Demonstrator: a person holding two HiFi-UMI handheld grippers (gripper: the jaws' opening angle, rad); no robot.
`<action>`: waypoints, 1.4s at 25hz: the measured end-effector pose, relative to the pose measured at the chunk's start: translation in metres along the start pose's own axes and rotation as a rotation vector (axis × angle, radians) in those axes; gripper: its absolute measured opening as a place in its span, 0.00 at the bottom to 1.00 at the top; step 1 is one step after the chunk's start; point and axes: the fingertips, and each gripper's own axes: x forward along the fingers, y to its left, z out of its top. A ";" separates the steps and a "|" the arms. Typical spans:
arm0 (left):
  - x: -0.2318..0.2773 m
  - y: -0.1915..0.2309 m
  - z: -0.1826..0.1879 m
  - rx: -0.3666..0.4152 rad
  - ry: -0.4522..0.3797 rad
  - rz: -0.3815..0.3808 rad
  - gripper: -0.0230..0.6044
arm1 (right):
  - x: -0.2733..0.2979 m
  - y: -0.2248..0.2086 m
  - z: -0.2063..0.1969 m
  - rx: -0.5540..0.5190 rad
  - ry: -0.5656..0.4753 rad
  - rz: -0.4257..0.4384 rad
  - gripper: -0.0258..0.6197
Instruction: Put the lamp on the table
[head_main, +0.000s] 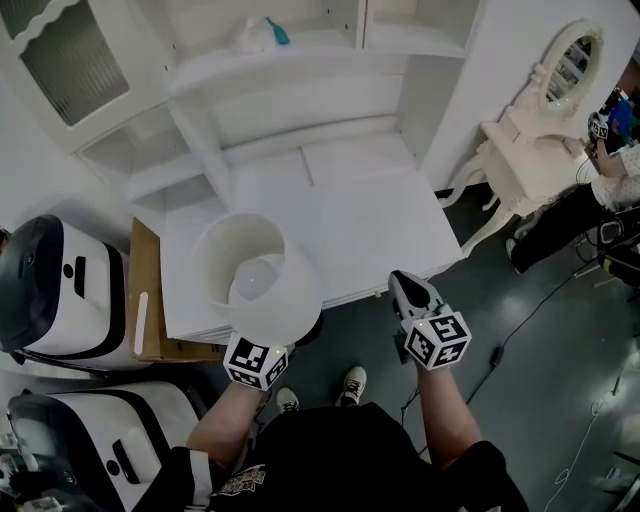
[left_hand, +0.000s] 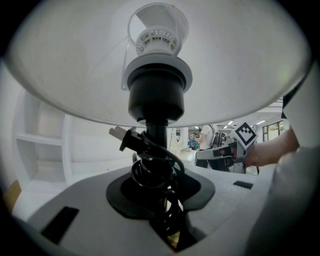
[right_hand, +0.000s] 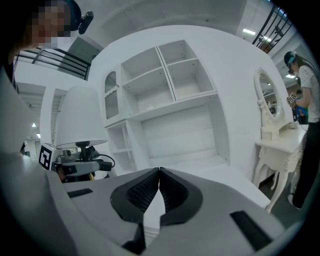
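While the left gripper (left_hand: 158, 200) clamps the lamp (head_main: 262, 280) stem — shade over the worktop's (head_main: 370, 230) front edge — the right gripper (right_hand: 159, 192) is closed, empty.

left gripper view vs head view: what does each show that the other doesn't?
Left gripper view only: the left tongs clamping the black stem, with the cord wound round it and its plug. Head view only: mirrored dressing table, person's shoes, black-and-white machines. Both: the lamp by its white shade, right tongs, white shelving.
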 end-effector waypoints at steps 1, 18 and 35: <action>0.006 -0.001 0.001 0.001 -0.002 0.006 0.23 | 0.001 -0.006 0.001 -0.003 0.002 0.004 0.08; 0.075 -0.039 0.009 0.001 -0.004 0.104 0.23 | 0.005 -0.076 0.018 -0.029 0.011 0.110 0.08; 0.137 -0.028 0.008 0.027 0.011 0.051 0.23 | 0.029 -0.112 0.018 -0.011 0.021 0.074 0.08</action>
